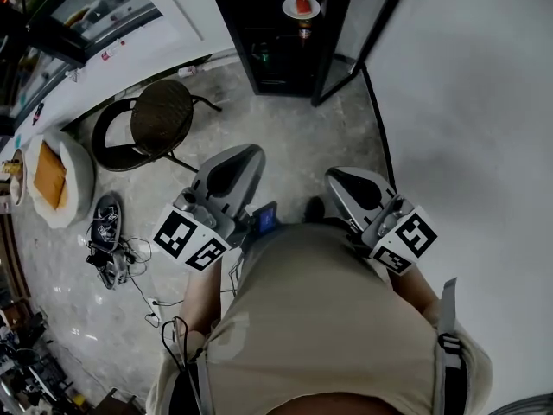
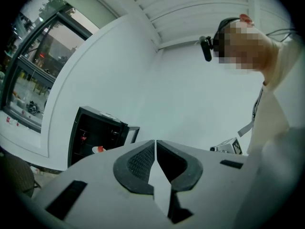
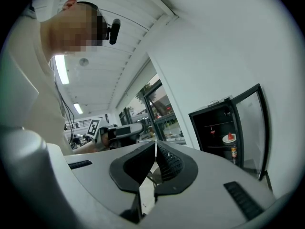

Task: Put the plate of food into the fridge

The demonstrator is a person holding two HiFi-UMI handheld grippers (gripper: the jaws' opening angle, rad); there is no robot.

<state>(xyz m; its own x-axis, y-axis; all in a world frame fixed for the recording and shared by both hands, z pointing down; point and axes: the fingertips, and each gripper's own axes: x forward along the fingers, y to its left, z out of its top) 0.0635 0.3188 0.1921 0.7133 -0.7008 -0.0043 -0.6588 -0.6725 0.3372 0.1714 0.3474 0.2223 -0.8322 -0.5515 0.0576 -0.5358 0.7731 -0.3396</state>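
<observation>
Closest to you is your own beige shirt (image 1: 320,318), with both grippers held level just in front of it, side by side and apart. Your left gripper (image 1: 244,156) has its jaws pressed together, tip against tip, with nothing between the ribbed pads. Your right gripper (image 1: 339,178) is the same: jaws closed on each other and empty. Each one's marker cube sits back near your body. From the right gripper view you can see the left gripper out to its side.

Below the grippers is the pale stone floor (image 1: 285,137). On it to your left lies a tangle of cables (image 1: 121,258) around a small dark device. Further left is a white round cushion bed (image 1: 78,167) with an orange pad in it. Beyond the cables stands a dark round chair (image 1: 160,119), empty. A white wall (image 1: 467,102) runs along your right side.

Furthest off, straight ahead, is the black fridge (image 1: 268,50), well apart from both grippers. Its glass door (image 1: 367,24) stands swung open to the right. The plate of food (image 1: 301,7) already rests on a shelf inside, white, with something red on it. A can (image 3: 233,152) stands on the shelf below the plate.
</observation>
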